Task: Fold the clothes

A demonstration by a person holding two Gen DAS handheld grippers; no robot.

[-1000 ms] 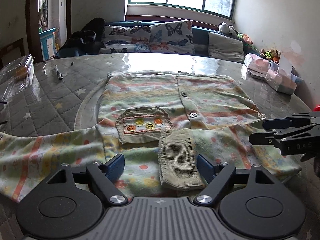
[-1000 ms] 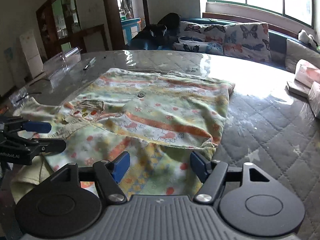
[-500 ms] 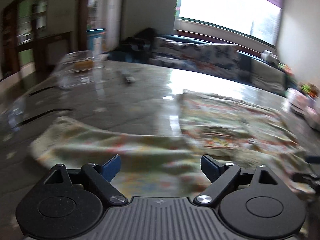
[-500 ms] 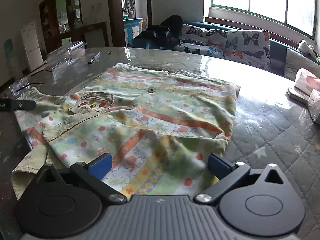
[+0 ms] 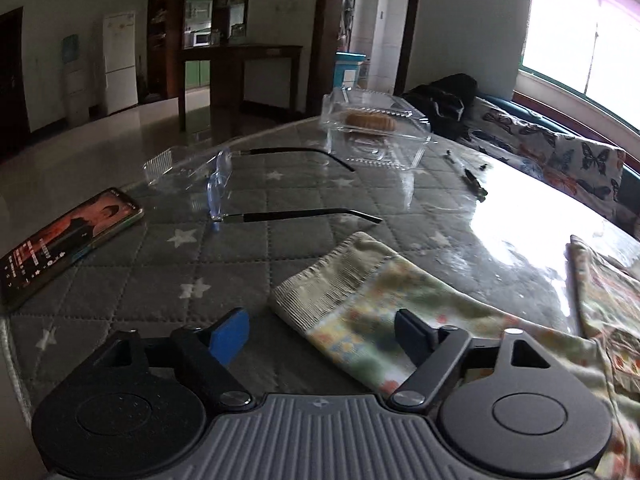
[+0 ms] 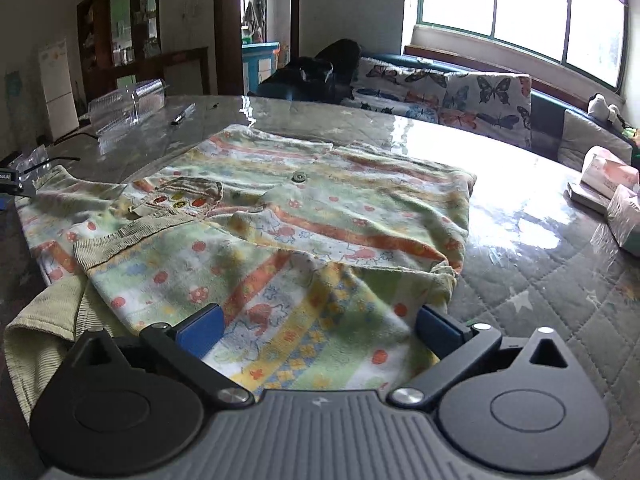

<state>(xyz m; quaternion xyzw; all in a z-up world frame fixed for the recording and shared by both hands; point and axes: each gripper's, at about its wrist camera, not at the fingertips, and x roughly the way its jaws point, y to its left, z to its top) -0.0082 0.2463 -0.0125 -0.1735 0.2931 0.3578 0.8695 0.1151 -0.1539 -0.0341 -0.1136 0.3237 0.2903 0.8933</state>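
My left gripper is spread over the sleeve cuff near the tabletop edge; my right gripper is spread over the shirt hem.

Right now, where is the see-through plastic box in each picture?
Left wrist view: the clear plastic box sits in the upper middle, beyond the glasses.
Right wrist view: the same box sits far back at the left side.
Shared landmark: the pen lies just right of the box in both views.
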